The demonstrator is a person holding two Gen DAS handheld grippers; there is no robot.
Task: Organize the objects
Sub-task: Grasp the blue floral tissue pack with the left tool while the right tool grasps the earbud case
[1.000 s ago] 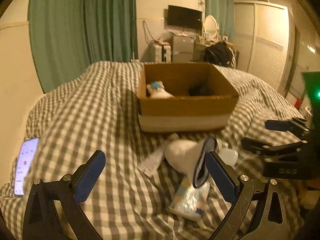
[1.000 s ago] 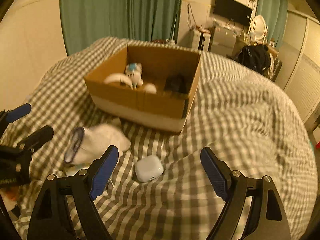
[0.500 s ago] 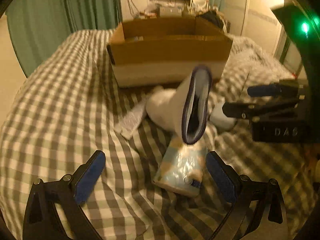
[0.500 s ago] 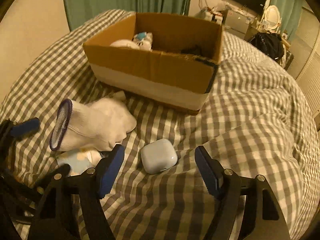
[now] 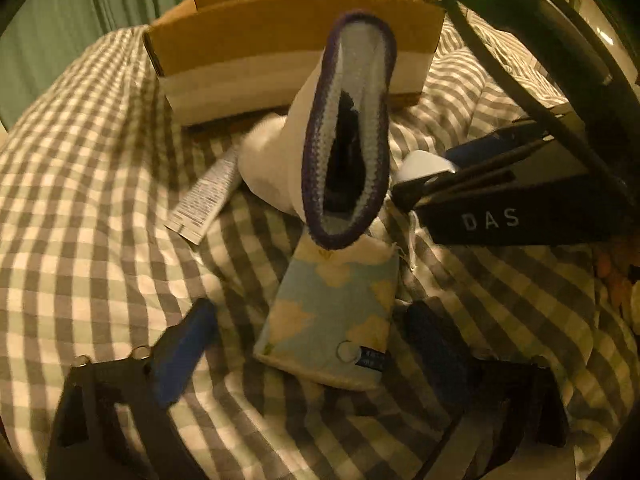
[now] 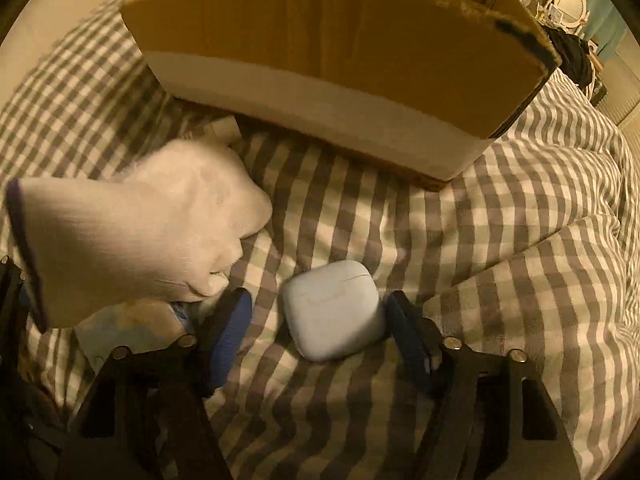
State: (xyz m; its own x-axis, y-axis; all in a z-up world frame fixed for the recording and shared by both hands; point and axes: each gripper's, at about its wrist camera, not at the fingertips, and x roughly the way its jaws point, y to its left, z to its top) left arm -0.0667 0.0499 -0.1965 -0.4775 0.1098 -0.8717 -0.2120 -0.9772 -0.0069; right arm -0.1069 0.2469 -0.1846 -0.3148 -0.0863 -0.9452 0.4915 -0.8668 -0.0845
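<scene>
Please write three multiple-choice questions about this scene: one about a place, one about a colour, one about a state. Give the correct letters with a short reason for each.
1. Where does the earbud case lie?
A. inside the cardboard box
B. on the checked blanket, between the fingers of the right gripper
C. on top of the sock

2. What colour is the rim of the white sock?
A. purple
B. red
C. green

3. What is the state of the left gripper?
A. shut on the sock
B. shut on the pouch
C. open around the cloud-print pouch

Answers:
1 B, the case rests on the blanket inside the right gripper, in front of the box.
2 A, the cuff edge is dark purple.
3 C, both fingers stand apart from the pouch.
</scene>
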